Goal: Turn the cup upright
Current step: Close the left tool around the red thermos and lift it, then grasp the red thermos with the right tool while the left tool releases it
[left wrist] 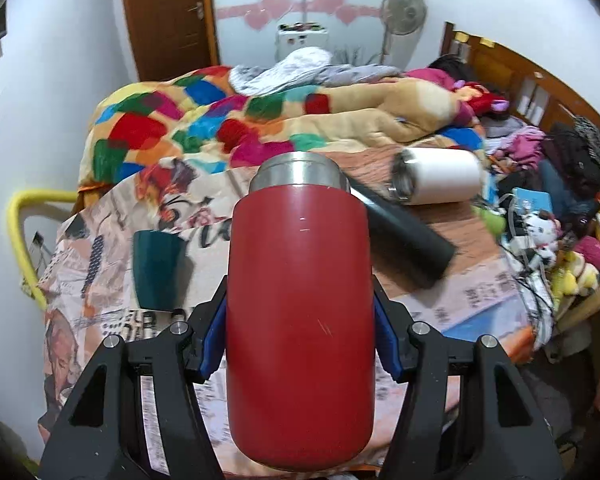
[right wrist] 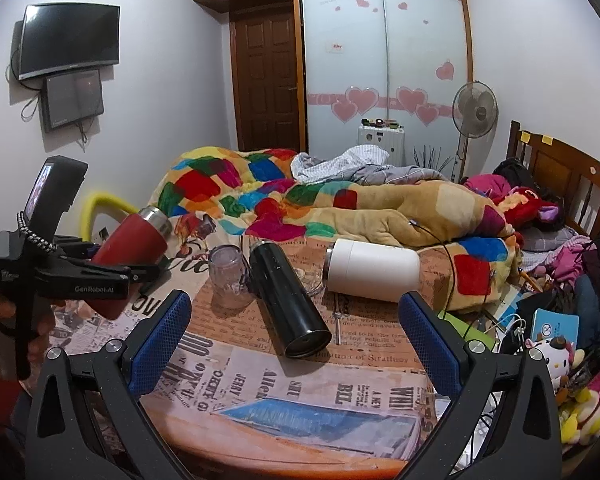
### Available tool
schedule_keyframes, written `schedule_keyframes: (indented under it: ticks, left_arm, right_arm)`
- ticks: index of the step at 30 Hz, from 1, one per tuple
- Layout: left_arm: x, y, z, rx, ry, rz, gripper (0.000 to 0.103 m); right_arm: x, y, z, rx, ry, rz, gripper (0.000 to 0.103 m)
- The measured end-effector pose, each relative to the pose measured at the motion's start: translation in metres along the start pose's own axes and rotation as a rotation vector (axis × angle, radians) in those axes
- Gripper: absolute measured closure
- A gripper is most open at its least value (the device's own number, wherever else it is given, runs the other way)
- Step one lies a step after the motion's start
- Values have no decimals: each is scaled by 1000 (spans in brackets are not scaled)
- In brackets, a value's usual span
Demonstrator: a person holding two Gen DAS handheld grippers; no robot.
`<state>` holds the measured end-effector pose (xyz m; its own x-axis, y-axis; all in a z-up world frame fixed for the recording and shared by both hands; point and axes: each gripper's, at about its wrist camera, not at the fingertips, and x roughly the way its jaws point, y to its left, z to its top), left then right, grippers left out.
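Observation:
My left gripper is shut on a red cup with a steel rim, held above the table. In the right wrist view the red cup tilts up and to the right in the left gripper at the table's left side. My right gripper is open and empty over the near part of the table. A black cup and a white cup lie on their sides on the table. The black cup and white cup also show in the left wrist view.
A round table is covered with a newspaper-print cloth. A clear glass jar stands left of the black cup. A dark green mug stands upside down on the left. A bed with a colourful blanket lies behind. Toys and clutter crowd the right.

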<state>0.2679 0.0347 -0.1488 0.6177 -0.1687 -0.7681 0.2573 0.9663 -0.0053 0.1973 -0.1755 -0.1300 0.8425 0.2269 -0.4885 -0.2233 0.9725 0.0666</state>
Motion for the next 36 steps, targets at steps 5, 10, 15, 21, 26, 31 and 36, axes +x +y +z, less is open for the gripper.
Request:
schedule_keyframes:
  ticks: [5, 10, 15, 21, 26, 31, 36]
  left_arm:
    - [1, -38, -8, 24, 17, -82, 42]
    - [29, -68, -29, 49, 60, -122, 42]
    - [68, -84, -53, 44, 142, -117, 42]
    - [101, -91, -71, 56, 194, -87, 42]
    - [113, -94, -77, 56, 215, -94, 42]
    - [116, -94, -78, 50, 231, -130, 42]
    - [102, -94, -72, 60, 209, -155, 42]
  right_arm:
    - [-10, -5, -4, 13, -6, 0, 0]
    - [-14, -10, -10, 16, 1, -10, 0]
    - [-8, -16, -18, 21, 36, -15, 0]
    - [4, -21, -27, 26, 83, -15, 0]
    - [11, -22, -33, 26, 117, -22, 0]
    - [18, -21, -37, 29, 142, -26, 0]
    - [25, -23, -36, 35, 165, -32, 0]
